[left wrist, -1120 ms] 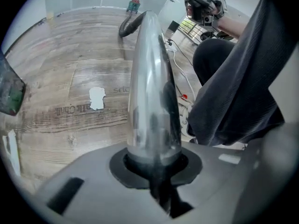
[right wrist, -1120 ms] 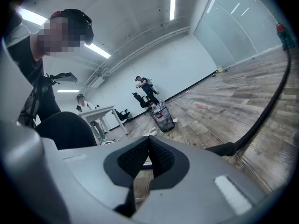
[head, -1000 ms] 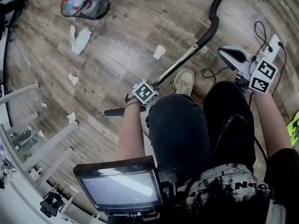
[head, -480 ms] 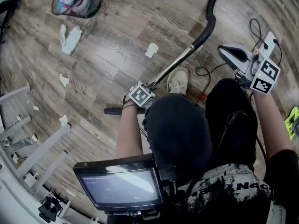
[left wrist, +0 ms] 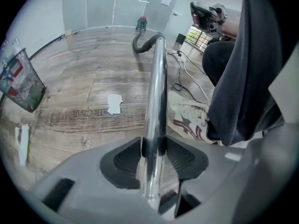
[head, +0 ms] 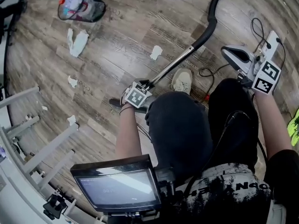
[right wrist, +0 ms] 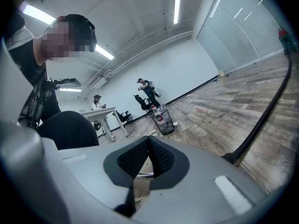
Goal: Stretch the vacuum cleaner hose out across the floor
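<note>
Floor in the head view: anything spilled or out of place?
Yes: crumpled paper scraps lie scattered over the wood floor, outside the mesh wastebasket at the upper left, which holds rubbish.

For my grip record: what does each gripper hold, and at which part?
The left gripper clamps the chrome vacuum cleaner tube near its lower end, though its jaws have just been opening. The right gripper is shut on nothing.

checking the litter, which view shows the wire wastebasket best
Head view: the wire wastebasket shows almost whole, from above. Left gripper view crops it at the edge; right gripper view shows it small.
</note>
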